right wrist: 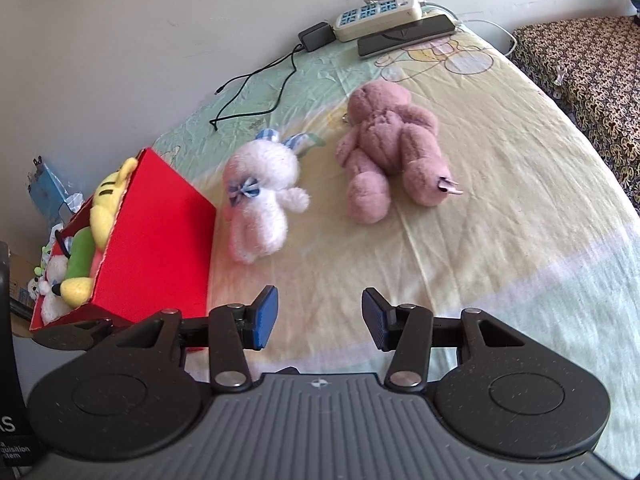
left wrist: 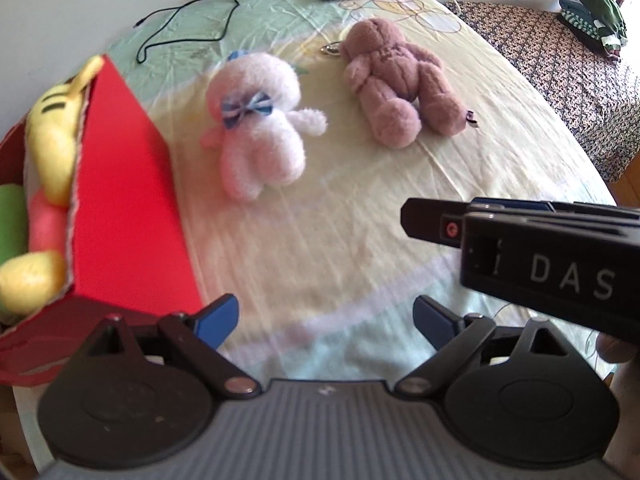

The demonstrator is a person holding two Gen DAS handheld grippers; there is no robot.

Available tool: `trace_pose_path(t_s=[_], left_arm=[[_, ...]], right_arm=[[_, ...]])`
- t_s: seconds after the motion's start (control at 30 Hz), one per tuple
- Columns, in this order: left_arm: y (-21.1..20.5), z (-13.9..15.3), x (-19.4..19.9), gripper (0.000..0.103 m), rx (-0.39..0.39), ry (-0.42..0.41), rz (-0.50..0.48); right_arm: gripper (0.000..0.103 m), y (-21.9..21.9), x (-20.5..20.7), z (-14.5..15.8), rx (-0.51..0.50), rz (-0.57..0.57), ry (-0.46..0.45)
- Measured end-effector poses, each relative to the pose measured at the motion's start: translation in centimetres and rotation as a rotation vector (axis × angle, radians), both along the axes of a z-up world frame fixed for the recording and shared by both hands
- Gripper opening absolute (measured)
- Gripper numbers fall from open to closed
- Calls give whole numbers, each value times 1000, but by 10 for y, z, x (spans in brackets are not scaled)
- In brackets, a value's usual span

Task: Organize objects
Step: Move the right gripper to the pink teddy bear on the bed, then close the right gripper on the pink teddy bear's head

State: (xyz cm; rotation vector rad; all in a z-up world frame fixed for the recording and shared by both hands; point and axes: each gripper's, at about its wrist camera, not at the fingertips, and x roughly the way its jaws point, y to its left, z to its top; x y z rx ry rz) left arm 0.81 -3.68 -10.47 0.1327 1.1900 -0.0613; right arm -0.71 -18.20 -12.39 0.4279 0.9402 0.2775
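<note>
Two plush toys (right wrist: pixel 260 200) (right wrist: pixel 390 152) beside red box (right wrist: pixel 160 240).

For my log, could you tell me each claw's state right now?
Left claw: open, holding nothing.
Right claw: open, holding nothing.

A white power strip (right wrist: pixel 378 16), a black adapter (right wrist: pixel 316 37) with trailing cable (right wrist: pixel 256 92), and a dark flat phone (right wrist: pixel 406 36) lie along the wall.

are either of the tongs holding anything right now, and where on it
Nothing is held. The left tongs and the right tongs are both open and empty above the pale bedsheet.
</note>
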Motion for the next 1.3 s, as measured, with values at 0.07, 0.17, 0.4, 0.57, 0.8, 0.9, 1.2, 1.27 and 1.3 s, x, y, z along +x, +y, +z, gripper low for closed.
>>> trace_pose_path(t_s=[0.07,0.17,0.4,0.57,0.8,0.9,1.2,1.27,1.3], left_arm=[[-5,-2,4,94,1,3,-3],[-12,-4,11,94,4,-1,-14],[-23,-1,43,93,-35,-56,-32],[-28,-2,78,89,-128,-68,-27],[-29,-13,120,86,-284,-72,-4],[-28,-19,132,86,-320,-71,0],[-23,-36,153,91,-377,-63,-20],[-21,-38,156,91,-384,-58,-14],[-20,-39,158,92,-389,-55,-11]], right_arm=[[51,-6,3,-2,4,-3,4],[51,-18,8,-5,3,-16,5],[50,-59,34,-12,22,-87,15],[50,-81,65,-16,52,-114,15],[50,-95,111,-33,103,-101,28],[50,-99,128,-44,157,-98,44],[51,-91,166,-62,302,-34,66],[49,-89,171,-65,337,-20,79],[48,-88,173,-67,349,-14,88]])
